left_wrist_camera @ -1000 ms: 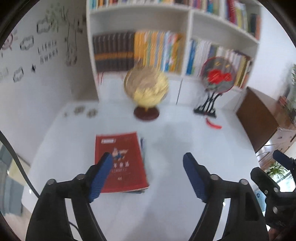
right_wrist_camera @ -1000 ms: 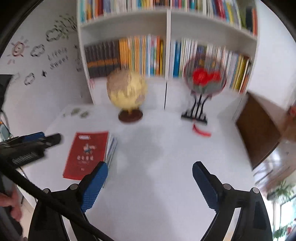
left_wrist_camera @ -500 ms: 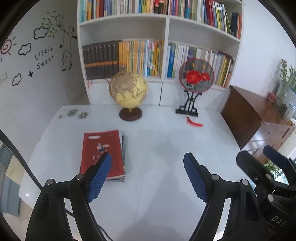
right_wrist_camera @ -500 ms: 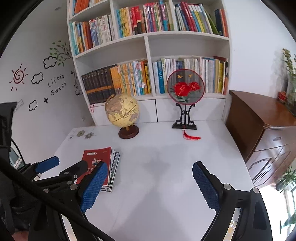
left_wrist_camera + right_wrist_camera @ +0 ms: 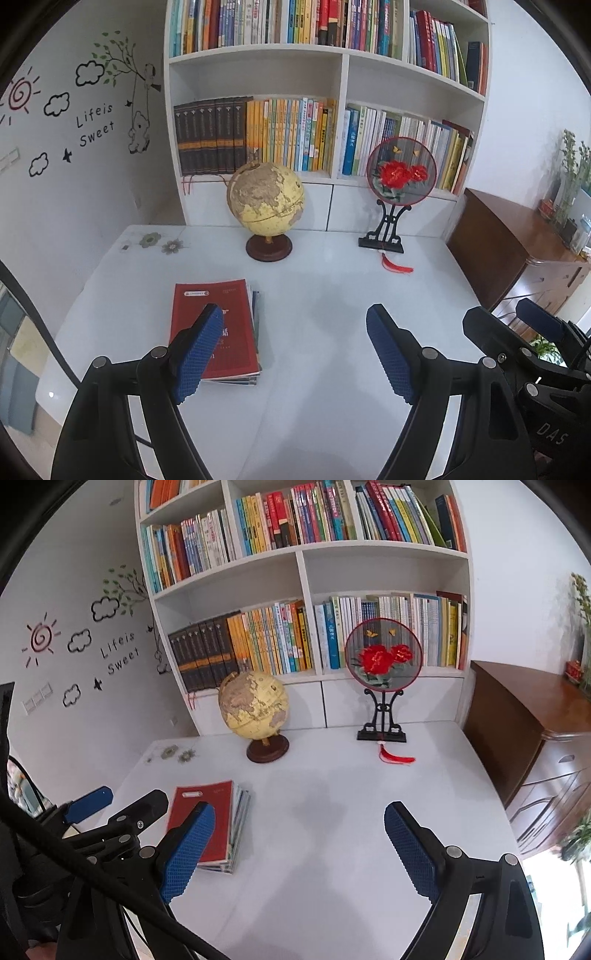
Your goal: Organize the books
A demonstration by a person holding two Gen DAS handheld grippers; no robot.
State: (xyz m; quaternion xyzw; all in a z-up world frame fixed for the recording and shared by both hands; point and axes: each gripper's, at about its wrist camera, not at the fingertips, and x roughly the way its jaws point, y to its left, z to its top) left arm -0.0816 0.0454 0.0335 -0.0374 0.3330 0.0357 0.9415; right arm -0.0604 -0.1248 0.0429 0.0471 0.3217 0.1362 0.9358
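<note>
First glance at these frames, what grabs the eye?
The packed white bookshelf fills the back wall. On the white table, a yellow globe and a round fan with red flowers stand at the far edge. A stack topped by a red book lies at left, beyond the open left tongs.

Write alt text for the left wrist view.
The open, empty left gripper hovers over a white table, where a small stack of books with a red cover on top lies flat. Behind stand a globe, a round embroidered fan on a stand and a full bookshelf.

Home study: packed bookshelf (image 5: 332, 110), globe (image 5: 266, 201), desk (image 5: 332, 295).
</note>
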